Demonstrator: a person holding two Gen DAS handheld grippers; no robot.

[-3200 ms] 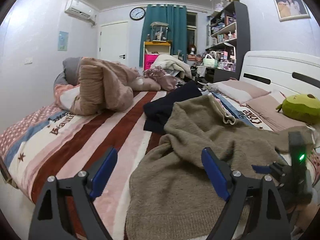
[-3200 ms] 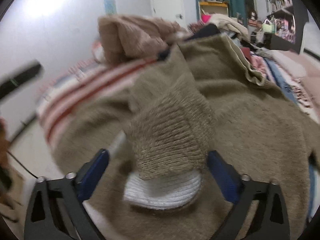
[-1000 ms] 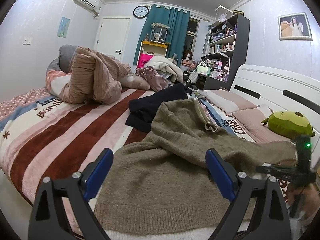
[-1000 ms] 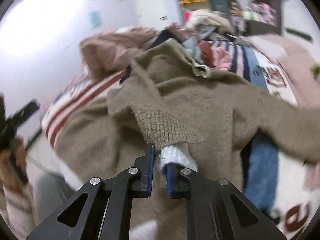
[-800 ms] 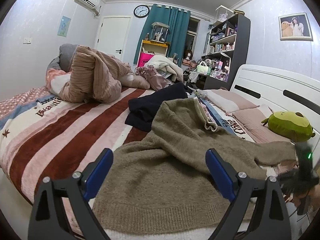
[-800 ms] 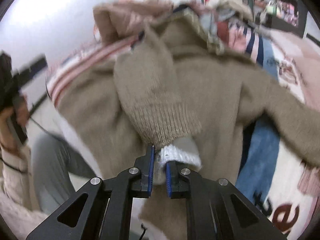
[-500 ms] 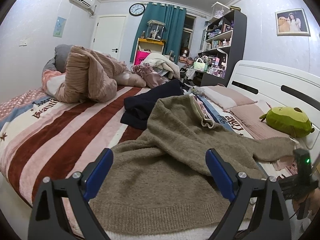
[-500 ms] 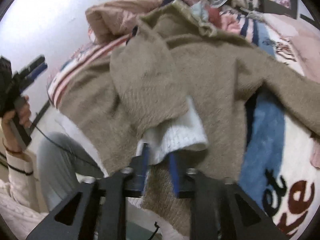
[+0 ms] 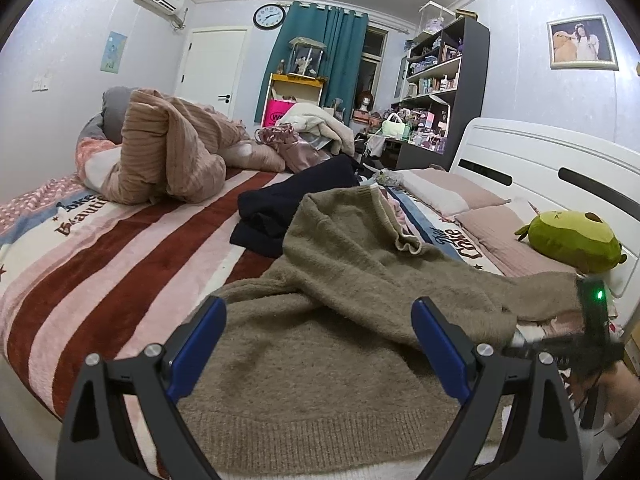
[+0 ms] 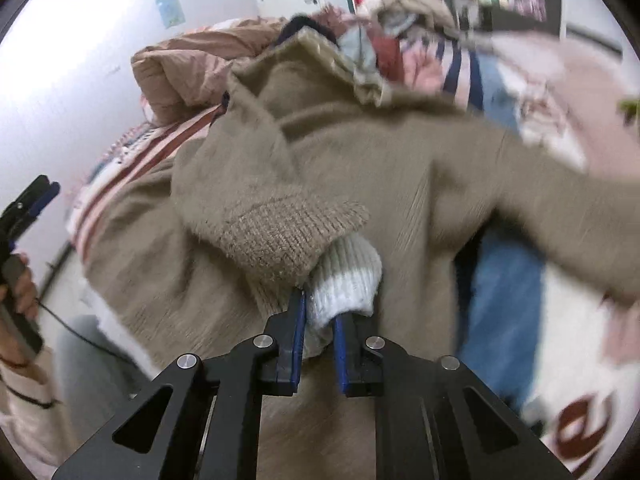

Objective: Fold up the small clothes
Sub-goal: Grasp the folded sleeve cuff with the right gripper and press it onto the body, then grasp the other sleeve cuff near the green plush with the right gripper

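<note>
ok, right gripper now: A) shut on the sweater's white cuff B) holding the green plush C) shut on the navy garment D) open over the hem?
A: the right gripper has its blue fingers closed on the white cuff at the sleeve end of the brown sweater.

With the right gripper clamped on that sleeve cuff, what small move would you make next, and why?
Probably carry the sleeve cuff inward over the sweater body. The right gripper grips its white lining, while the left gripper hangs open.
</note>
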